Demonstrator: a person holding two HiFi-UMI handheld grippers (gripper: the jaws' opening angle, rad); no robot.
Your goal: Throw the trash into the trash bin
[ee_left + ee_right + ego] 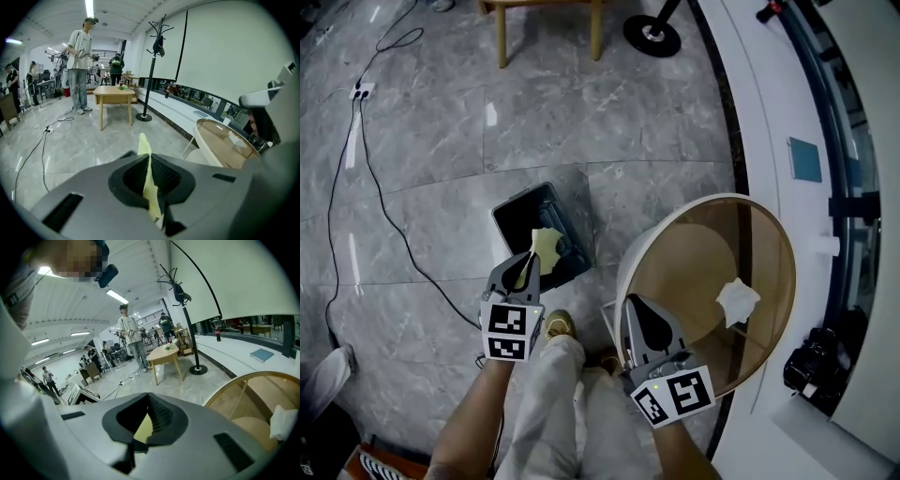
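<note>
A black trash bin stands on the grey marble floor, in the middle of the head view. My left gripper hangs just over its near rim, shut on a thin yellow paper that sticks up past the tips. In the left gripper view the same yellow paper runs edge-on between the closed jaws of the left gripper. My right gripper is over the near edge of a round table, jaws together. In its own view the right gripper meets at the tips; a yellow patch shows through the gap behind them.
The round glass-topped table stands at the right with a crumpled white tissue on it. A cable trails over the floor at left. A wooden table, a coat stand and several people are farther off.
</note>
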